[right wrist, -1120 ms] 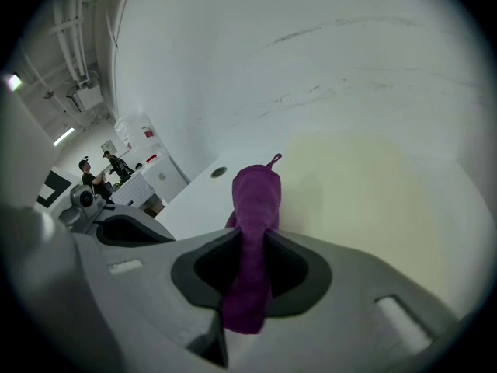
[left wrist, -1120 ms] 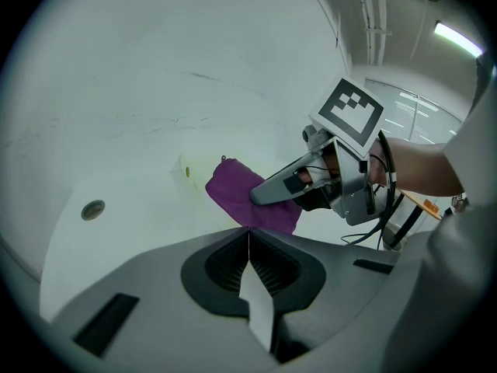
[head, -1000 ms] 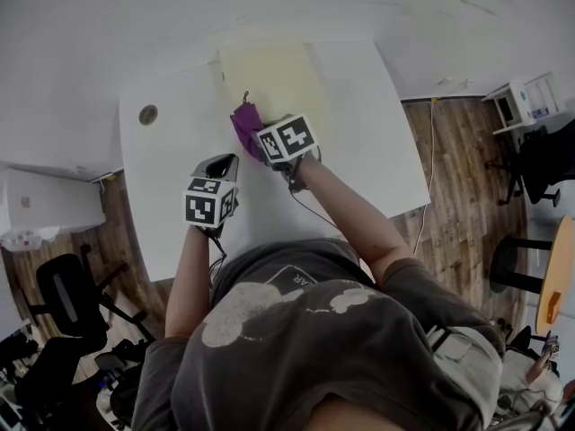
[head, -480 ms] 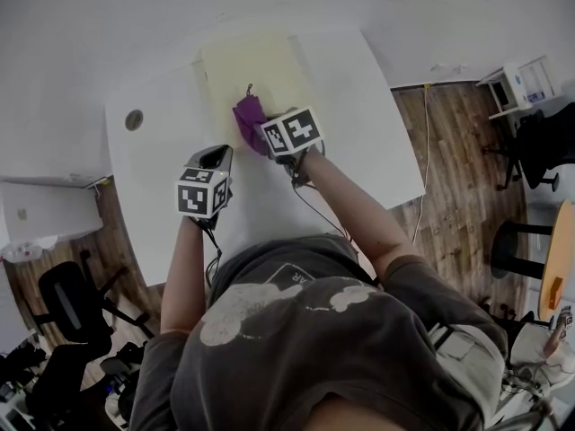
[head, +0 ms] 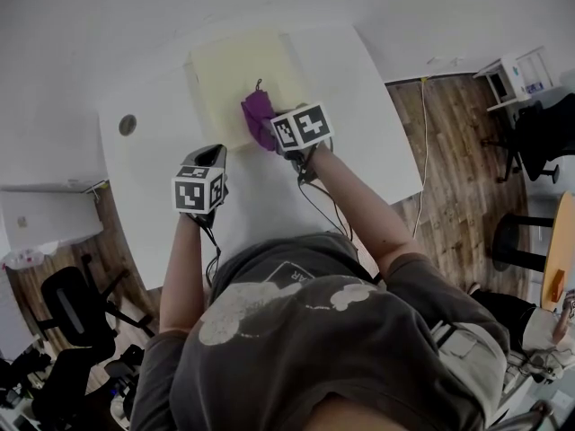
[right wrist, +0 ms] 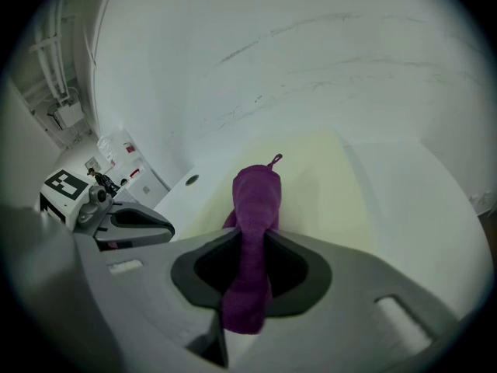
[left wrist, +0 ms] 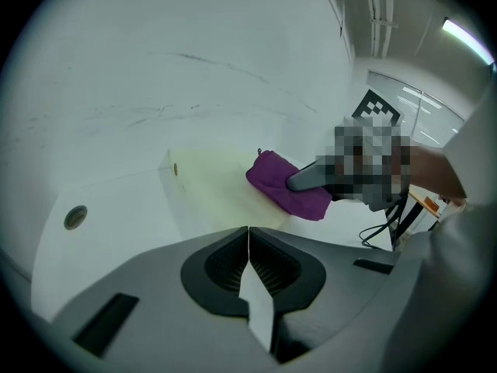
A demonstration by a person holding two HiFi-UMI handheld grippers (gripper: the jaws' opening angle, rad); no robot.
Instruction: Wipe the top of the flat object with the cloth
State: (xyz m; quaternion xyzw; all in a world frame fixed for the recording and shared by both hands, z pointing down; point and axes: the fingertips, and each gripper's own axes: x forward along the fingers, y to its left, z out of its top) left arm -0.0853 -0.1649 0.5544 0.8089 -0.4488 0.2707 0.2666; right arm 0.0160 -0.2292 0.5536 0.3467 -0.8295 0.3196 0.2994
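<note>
The flat object is a pale yellow board [head: 235, 74] lying on the white table [head: 359, 124]. A purple cloth [head: 259, 115] rests on the board's near part, and my right gripper [head: 275, 136] is shut on it. In the right gripper view the cloth [right wrist: 255, 208] runs up between the jaws and out over the board [right wrist: 318, 189]. My left gripper [head: 214, 157] hovers over the bare table, near and left of the board. Its jaws meet with nothing between them [left wrist: 248, 238]. From there the cloth [left wrist: 281, 183] and board [left wrist: 213, 185] lie ahead to the right.
A round grommet hole [head: 128, 125] sits in the tabletop left of the board. The table's right edge drops to a wooden floor [head: 458, 151]. An office chair [head: 72, 308] stands at the lower left, and a wall runs behind the table.
My right gripper has slid the cloth rightward along the board's near part. The left gripper has stayed beside the board, still shut.
</note>
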